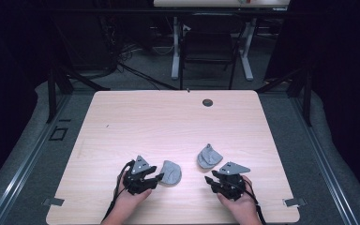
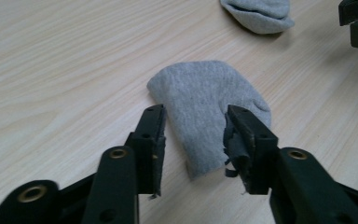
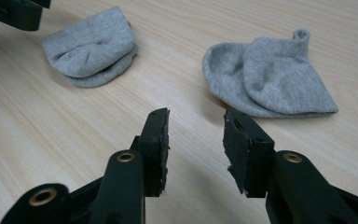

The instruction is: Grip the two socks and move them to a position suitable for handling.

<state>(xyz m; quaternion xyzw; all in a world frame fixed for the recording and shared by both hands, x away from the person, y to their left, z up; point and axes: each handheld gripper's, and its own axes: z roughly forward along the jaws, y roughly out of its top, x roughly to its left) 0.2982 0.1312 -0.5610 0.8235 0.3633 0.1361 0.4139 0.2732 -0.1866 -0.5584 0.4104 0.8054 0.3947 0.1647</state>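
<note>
Light wooden table [image 1: 168,122] carries two grey socks [image 1: 170,172] [image 1: 209,156]; gripper views reveal both jaws parted, empty.

Two small grey socks lie on one pale wooden surface [image 1: 122,122]: one sock [image 1: 171,172] near my left tongs [image 1: 155,178], the other sock [image 1: 209,157] near my right tongs [image 1: 210,180]. Two tongs, one in each of my two hands.

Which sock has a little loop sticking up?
The grey sock in front of the right gripper: its cuff curls up into a small loop at the top. The other grey sock, by the left gripper, lies folded flat with no loop.
</note>
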